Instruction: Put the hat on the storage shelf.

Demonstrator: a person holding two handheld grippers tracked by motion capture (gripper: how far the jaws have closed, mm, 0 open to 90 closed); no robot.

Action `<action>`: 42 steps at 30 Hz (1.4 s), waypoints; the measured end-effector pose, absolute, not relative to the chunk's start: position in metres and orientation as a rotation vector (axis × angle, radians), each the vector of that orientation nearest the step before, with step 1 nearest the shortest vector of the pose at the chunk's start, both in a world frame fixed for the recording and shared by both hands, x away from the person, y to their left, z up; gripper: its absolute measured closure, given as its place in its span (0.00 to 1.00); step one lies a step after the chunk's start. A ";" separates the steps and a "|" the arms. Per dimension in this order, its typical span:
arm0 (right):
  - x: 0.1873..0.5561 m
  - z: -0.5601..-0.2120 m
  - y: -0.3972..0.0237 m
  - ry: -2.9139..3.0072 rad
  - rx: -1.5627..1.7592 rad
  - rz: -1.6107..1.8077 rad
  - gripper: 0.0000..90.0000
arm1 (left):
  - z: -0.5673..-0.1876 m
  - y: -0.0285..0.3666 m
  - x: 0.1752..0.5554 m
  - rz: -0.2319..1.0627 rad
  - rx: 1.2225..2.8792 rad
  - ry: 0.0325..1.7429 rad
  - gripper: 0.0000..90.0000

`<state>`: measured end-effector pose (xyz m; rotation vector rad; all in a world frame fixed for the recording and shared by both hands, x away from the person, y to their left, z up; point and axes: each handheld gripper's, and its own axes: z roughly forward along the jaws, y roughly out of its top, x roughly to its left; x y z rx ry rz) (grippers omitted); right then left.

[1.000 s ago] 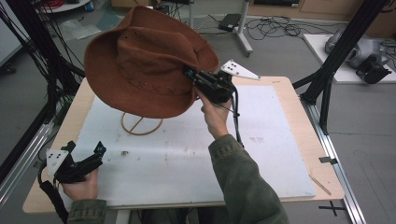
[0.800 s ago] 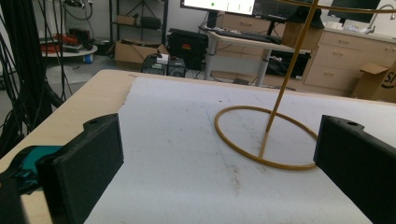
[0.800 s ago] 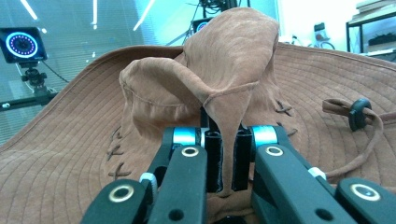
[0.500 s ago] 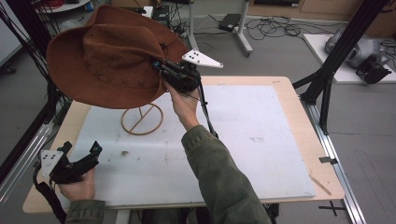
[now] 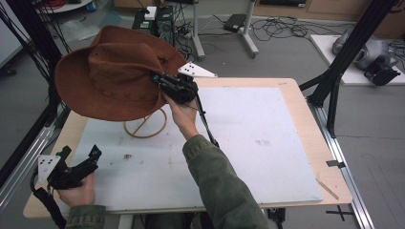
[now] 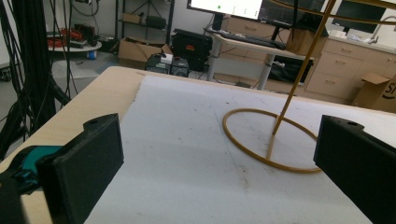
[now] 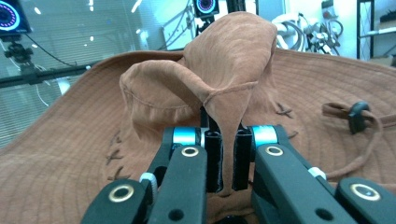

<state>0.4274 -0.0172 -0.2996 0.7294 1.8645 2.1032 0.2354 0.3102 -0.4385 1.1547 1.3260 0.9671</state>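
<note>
Right gripper (image 5: pixel 165 85) jaws clamped on a fold of the brown hat (image 5: pixel 112 71), held in the air above the wire stand (image 5: pixel 145 125). Stand sits on the white mat (image 5: pixel 248 143) that covers the wooden table (image 5: pixel 305 100). Left gripper (image 5: pixel 79 160) rests at the table's near left corner, well apart from the stand, jaws apart and empty. Beyond the table from the stand: grey floor with cables (image 5: pixel 282 28), black frame posts (image 5: pixel 353 45), desk with monitor (image 6: pixel 224 7), cardboard boxes (image 6: pixel 133 49).

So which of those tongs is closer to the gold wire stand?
The right. The right tongs hold the brown hat just above the wire stand; the left tongs rest open near the table's front corner.
</note>
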 end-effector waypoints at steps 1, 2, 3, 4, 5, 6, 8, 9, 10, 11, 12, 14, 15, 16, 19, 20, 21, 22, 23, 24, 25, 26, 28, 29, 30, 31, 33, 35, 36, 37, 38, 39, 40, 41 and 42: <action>0.428 -0.302 -0.017 1.864 0.733 2.102 0.97 | -0.439 0.311 0.235 0.966 1.160 1.329 0.02; 0.428 -0.304 -0.016 1.861 0.736 2.102 0.95 | -0.439 0.312 0.235 0.965 1.158 1.331 0.02; 0.428 -0.305 -0.017 1.855 0.749 2.110 0.91 | -0.439 0.312 0.235 0.964 1.158 1.332 0.02; 0.428 -0.305 -0.017 1.855 0.749 2.110 0.91 | -0.439 0.312 0.236 0.964 1.157 1.334 0.02; 0.429 -0.306 -0.017 1.854 0.759 2.127 0.89 | -0.440 0.312 0.236 0.962 1.157 1.334 0.02; 0.429 -0.306 -0.018 1.860 0.762 2.110 0.86 | -0.440 0.312 0.236 0.961 1.161 1.334 0.02; 0.429 -0.307 -0.018 1.861 0.769 2.105 0.86 | -0.440 0.311 0.236 0.959 1.157 1.333 0.02; 0.429 -0.308 -0.018 1.858 0.774 2.103 0.86 | -0.440 0.311 0.236 0.960 1.159 1.331 0.02; 0.428 -0.311 -0.020 1.853 0.789 2.112 0.86 | -0.440 0.311 0.237 0.962 1.162 1.329 0.02; 0.428 -0.311 -0.020 1.853 0.789 2.112 0.86 | -0.440 0.310 0.237 0.961 1.163 1.328 0.02; 0.428 -0.313 -0.021 1.852 0.792 2.112 0.86 | -0.440 0.310 0.237 0.962 1.163 1.328 0.02; 0.428 -0.314 -0.022 1.855 0.783 2.109 0.86 | -0.440 0.310 0.237 0.961 1.163 1.328 0.02; 0.427 -0.314 -0.021 1.854 0.780 2.109 0.86 | -0.440 0.310 0.237 0.961 1.164 1.329 0.02; 0.426 -0.314 -0.021 1.857 0.777 2.102 0.85 | -0.440 0.310 0.237 0.961 1.163 1.328 0.02; 0.427 -0.314 -0.023 1.853 0.762 2.123 0.57 | -0.440 0.310 0.237 0.961 1.161 1.329 0.02; 0.427 -0.314 -0.023 1.853 0.762 2.123 0.57 | -0.440 0.310 0.237 0.963 1.163 1.330 0.02; 0.427 -0.314 -0.023 1.852 0.762 2.121 0.49 | -0.440 0.310 0.237 0.962 1.165 1.330 0.02; 0.425 -0.313 -0.023 1.841 0.769 2.100 0.36 | -0.440 0.310 0.237 0.960 1.162 1.330 0.02; 0.424 -0.312 -0.024 1.820 0.779 2.072 0.25 | -0.440 0.310 0.237 0.962 1.161 1.329 0.02; 0.424 -0.312 -0.024 1.820 0.779 2.072 0.25 | -0.440 0.310 0.237 0.962 1.164 1.328 0.02; 0.423 -0.311 -0.025 1.802 0.781 2.032 0.14 | -0.440 0.309 0.237 0.963 1.167 1.327 0.02; 0.423 -0.311 -0.025 1.802 0.781 2.032 0.14 | -0.440 0.309 0.237 0.963 1.167 1.327 0.02; 0.422 -0.309 -0.028 1.790 0.778 2.003 0.11 | -0.440 0.309 0.237 0.963 1.165 1.326 0.02; 0.421 -0.306 -0.032 1.771 0.774 1.987 0.02 | -0.440 0.309 0.238 0.963 1.166 1.326 0.02; 0.421 -0.306 -0.032 1.771 0.774 1.987 0.02 | -0.440 0.309 0.238 0.963 1.165 1.325 0.02; 0.420 -0.305 -0.034 1.761 0.779 1.978 0.02 | -0.440 0.308 0.238 0.964 1.166 1.324 0.02; 0.416 -0.299 -0.046 1.736 0.764 1.955 0.02 | -0.440 0.308 0.238 0.964 1.169 1.324 0.02; 0.414 -0.296 -0.051 1.731 0.758 1.943 0.02 | -0.440 0.308 0.238 0.967 1.171 1.323 0.02; 0.412 -0.293 -0.060 1.720 0.750 1.917 0.02 | -0.440 0.308 0.238 0.967 1.169 1.323 0.02; 0.407 -0.287 -0.074 1.694 0.734 1.869 0.02 | -0.440 0.308 0.238 0.969 1.170 1.324 0.02; 0.407 -0.287 -0.074 1.694 0.734 1.869 0.02 | -0.440 0.308 0.238 0.970 1.173 1.324 0.02; 0.399 -0.281 -0.094 1.656 0.727 1.826 0.02 | -0.440 0.308 0.238 0.971 1.175 1.324 0.02; 0.399 -0.281 -0.094 1.656 0.727 1.826 0.02 | -0.440 0.307 0.238 0.973 1.177 1.323 0.02; 0.394 -0.278 -0.105 1.638 0.724 1.804 0.02 | -0.439 0.307 0.238 0.976 1.178 1.322 0.02; 0.390 -0.275 -0.117 1.629 0.727 1.789 0.02 | -0.439 0.307 0.237 0.978 1.177 1.321 0.02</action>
